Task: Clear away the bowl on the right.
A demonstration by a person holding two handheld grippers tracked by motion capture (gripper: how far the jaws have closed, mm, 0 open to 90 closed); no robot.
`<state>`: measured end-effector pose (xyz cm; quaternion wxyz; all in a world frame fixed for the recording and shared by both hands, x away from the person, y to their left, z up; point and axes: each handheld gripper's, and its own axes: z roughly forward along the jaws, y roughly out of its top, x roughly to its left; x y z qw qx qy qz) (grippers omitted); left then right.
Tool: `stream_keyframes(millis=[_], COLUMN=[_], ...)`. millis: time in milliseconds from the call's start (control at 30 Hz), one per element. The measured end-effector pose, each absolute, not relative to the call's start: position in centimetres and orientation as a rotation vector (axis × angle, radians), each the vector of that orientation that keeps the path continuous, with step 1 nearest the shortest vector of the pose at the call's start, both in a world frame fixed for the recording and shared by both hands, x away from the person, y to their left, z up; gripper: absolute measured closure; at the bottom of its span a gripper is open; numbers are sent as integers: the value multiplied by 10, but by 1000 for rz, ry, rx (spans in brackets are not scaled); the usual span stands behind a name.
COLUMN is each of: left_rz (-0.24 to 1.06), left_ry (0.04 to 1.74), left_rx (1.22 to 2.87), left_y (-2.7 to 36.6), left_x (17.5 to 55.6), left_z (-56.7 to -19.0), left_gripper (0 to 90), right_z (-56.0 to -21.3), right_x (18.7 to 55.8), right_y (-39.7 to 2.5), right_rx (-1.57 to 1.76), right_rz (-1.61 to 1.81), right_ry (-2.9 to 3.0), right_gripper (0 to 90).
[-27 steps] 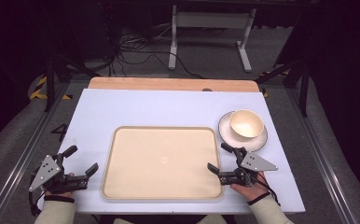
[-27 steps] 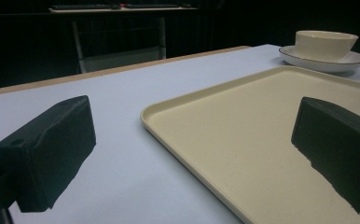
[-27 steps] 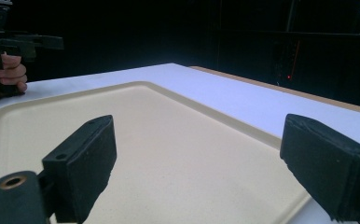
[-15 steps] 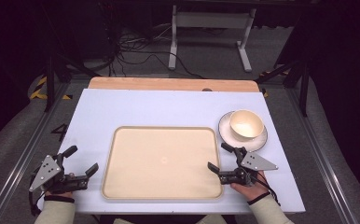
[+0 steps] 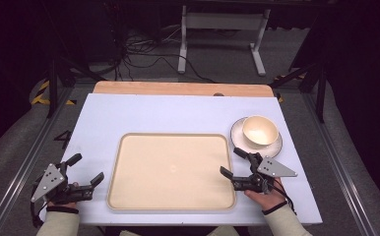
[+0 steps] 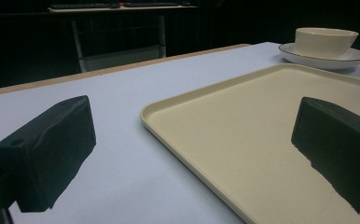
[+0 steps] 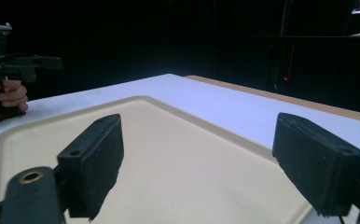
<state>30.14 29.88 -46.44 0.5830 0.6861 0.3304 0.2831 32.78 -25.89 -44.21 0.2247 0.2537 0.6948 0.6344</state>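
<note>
- The left gripper is held at the near left of the table, jaws spread and empty, just beside the tray's left edge.
- The right gripper is held at the tray's near right corner, jaws likewise spread, nothing pinched.
- The cream tray is seen lying flat and bare between them.
- Farther right, the bowl is seen resting on its saucer, untouched; any lifting or moving is judged not yet begun.
</note>
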Motion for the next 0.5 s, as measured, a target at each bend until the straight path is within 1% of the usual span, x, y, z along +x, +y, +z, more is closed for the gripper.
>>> stream_keyframes(millis=[233, 500], left_rz=[662, 665], left_ry=[773, 772], left_rx=[1603, 1606], left_y=[299, 299], left_x=[302, 302], left_z=[-464, -465], left_gripper=[2, 2], right_z=[-430, -418], right_x=[328, 327], right_y=[-260, -262], right_rx=[698, 703], right_rz=[1756, 1731], right_ry=[1907, 1931], right_gripper=[221, 220])
